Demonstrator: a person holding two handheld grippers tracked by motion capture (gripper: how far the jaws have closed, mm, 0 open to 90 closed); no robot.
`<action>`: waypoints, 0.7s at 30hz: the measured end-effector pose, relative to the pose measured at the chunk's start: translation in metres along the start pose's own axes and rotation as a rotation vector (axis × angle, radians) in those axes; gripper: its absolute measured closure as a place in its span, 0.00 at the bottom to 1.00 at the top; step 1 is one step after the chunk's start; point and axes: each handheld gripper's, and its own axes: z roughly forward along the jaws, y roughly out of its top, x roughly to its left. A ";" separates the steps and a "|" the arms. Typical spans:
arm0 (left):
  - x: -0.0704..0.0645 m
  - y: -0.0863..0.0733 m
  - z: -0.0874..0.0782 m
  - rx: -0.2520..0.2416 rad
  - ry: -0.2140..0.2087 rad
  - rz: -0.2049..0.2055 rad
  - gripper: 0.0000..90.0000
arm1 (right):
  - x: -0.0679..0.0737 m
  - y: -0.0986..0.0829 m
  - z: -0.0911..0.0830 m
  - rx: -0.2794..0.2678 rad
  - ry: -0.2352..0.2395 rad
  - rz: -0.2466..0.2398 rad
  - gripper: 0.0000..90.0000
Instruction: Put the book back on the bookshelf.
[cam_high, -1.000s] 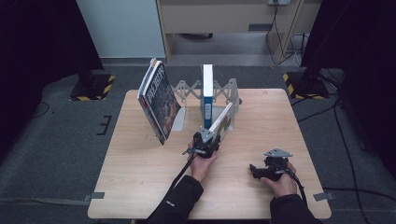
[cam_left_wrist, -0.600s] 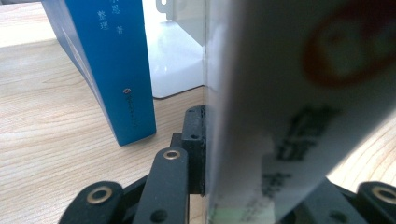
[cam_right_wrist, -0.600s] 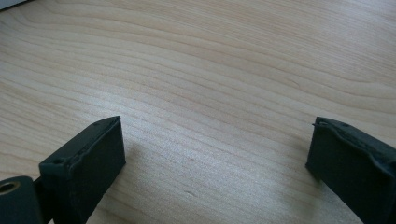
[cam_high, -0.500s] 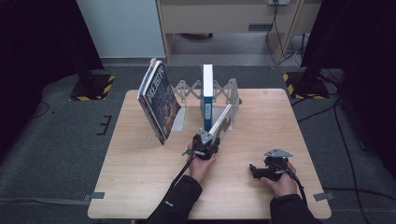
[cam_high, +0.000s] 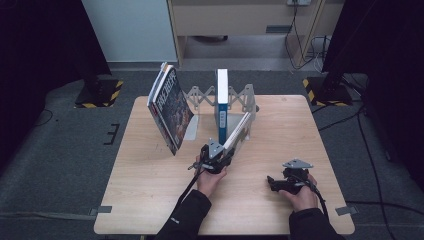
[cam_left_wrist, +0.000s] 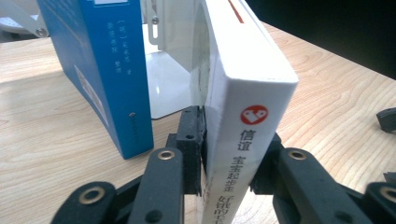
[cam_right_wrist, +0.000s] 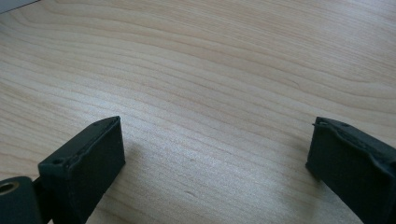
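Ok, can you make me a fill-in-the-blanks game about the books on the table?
1. The left gripper is shut on the ____ book.
2. The book standing upright in the rack is ____.
3. The right gripper has its jaws ____ over the table.
4. The white book leans; its top rests against the ____.

Missing words: white; blue; open; rack

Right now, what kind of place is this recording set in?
Probably a lab or studio set up for recording: a lone wooden table on grey carpet, black stands on hazard-striped bases, loose cables, and a left gripper clamping a white book.
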 end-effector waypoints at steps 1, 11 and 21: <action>0.000 0.000 0.000 -0.001 0.006 -0.009 0.79 | 0.000 0.000 0.000 0.000 0.000 0.000 0.04; -0.005 0.005 0.014 -0.014 0.051 -0.008 0.81 | 0.000 0.000 0.000 0.001 -0.001 0.000 0.04; -0.004 0.010 0.027 -0.011 0.015 -0.017 0.77 | 0.000 0.000 0.000 0.002 -0.001 0.004 0.04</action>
